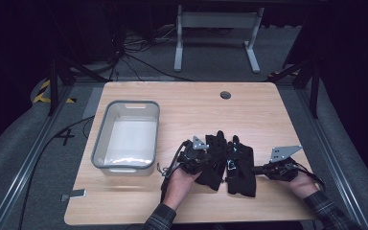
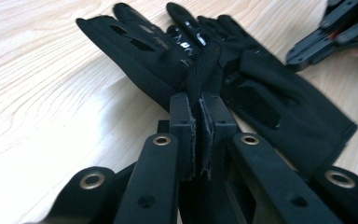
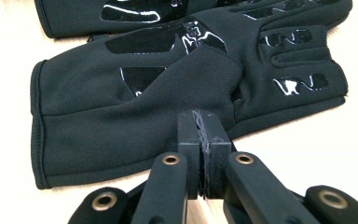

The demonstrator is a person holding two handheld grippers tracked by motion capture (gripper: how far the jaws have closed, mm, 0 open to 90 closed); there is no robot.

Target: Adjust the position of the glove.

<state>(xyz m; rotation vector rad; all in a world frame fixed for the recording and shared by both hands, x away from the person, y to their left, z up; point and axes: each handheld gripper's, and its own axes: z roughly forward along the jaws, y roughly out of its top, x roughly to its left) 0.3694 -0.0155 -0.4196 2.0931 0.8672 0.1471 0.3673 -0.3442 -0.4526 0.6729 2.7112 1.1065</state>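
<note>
Two black gloves lie side by side, fingers pointing away, near the table's front edge. My left gripper (image 1: 210, 163) is shut on a raised fold of the left glove (image 1: 216, 165). In the left gripper view the fold (image 2: 205, 70) is pinched between the jaws of the left gripper (image 2: 200, 100). My right gripper (image 1: 255, 169) comes in from the right, shut on the side edge of the right glove (image 1: 242, 167). In the right gripper view the right gripper (image 3: 204, 121) nips the fabric of this glove (image 3: 135, 107), which has shiny grip patches.
A grey-rimmed white bin (image 1: 100, 139) stands at the table's left with nothing in it that I can see. A round cable hole (image 1: 225, 95) sits near the far edge. In the left gripper view the right gripper (image 2: 335, 32) shows at top right.
</note>
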